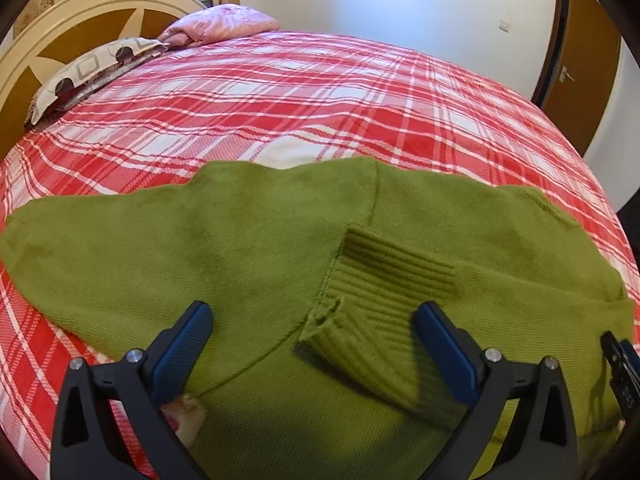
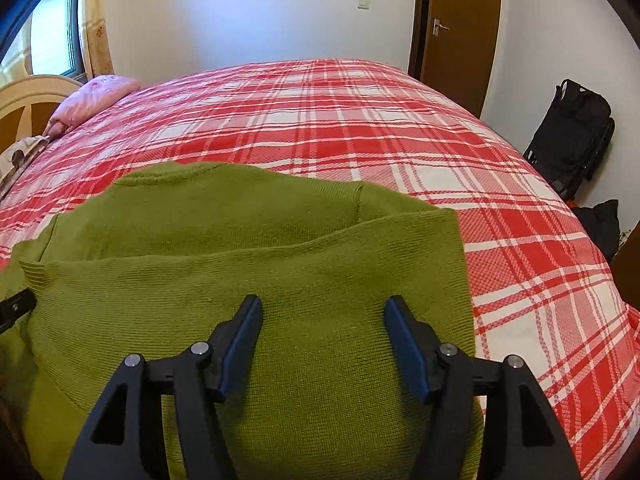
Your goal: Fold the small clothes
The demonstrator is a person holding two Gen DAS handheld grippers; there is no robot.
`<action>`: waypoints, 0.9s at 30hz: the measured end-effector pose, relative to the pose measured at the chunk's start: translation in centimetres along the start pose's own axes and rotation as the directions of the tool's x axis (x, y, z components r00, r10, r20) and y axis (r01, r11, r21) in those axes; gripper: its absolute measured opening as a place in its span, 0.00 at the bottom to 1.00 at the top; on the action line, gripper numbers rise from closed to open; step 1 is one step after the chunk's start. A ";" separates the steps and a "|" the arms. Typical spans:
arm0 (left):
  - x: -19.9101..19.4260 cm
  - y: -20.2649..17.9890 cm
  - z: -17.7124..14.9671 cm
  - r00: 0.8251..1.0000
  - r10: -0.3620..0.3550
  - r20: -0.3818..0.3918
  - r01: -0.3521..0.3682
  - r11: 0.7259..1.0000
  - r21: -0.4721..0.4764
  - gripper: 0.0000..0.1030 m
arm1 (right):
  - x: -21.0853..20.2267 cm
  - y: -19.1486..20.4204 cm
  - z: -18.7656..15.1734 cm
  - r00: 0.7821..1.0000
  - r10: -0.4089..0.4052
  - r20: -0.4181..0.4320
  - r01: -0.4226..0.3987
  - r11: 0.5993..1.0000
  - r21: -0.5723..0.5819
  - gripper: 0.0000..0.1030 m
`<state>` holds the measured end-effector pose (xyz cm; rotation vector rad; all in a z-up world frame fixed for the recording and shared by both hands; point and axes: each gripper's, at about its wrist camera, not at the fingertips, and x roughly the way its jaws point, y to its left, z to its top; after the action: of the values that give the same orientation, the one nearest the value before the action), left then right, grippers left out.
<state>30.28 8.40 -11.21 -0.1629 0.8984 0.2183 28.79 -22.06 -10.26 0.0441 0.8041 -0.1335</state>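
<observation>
A green knit sweater point(image 1: 248, 240) lies spread on the red plaid bed point(image 1: 280, 96). Its ribbed cuff point(image 1: 384, 292) lies folded over the body, between my left fingers. My left gripper point(image 1: 314, 316) is open and empty, just above the sweater near the cuff. In the right wrist view the sweater point(image 2: 240, 248) lies with a folded layer across it, its right edge straight. My right gripper point(image 2: 323, 308) is open and empty over the sweater's near right part. The right gripper's edge shows at the right of the left wrist view point(image 1: 620, 364).
Two pillows point(image 1: 96, 68) and a pink quilt point(image 1: 224, 24) lie at the headboard point(image 1: 60, 20) on the left. A brown door point(image 2: 460, 28) is at the far right. Black bags point(image 2: 572, 140) stand on the floor right of the bed.
</observation>
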 end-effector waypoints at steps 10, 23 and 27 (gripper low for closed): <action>-5.7 16.1 2.0 0.988 0.134 0.080 -0.107 0.953 -0.283 1.00 | -0.1 0.0 -0.1 1.000 0.002 0.001 -0.002 1.000 0.002 0.63; 0.1 30.5 2.8 0.959 0.254 -0.126 -0.276 0.739 -0.615 0.92 | 0.0 0.0 -0.1 1.000 0.000 0.000 0.000 1.000 0.001 0.63; 1.2 29.2 3.8 0.944 0.303 -0.129 -0.322 0.769 -0.553 0.90 | 0.0 -0.1 0.0 1.000 -0.003 0.000 0.003 1.000 -0.001 0.63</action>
<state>26.40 37.62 -11.32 -0.5775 0.8684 0.8054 28.74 -22.12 -10.28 0.0423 0.8042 -0.1359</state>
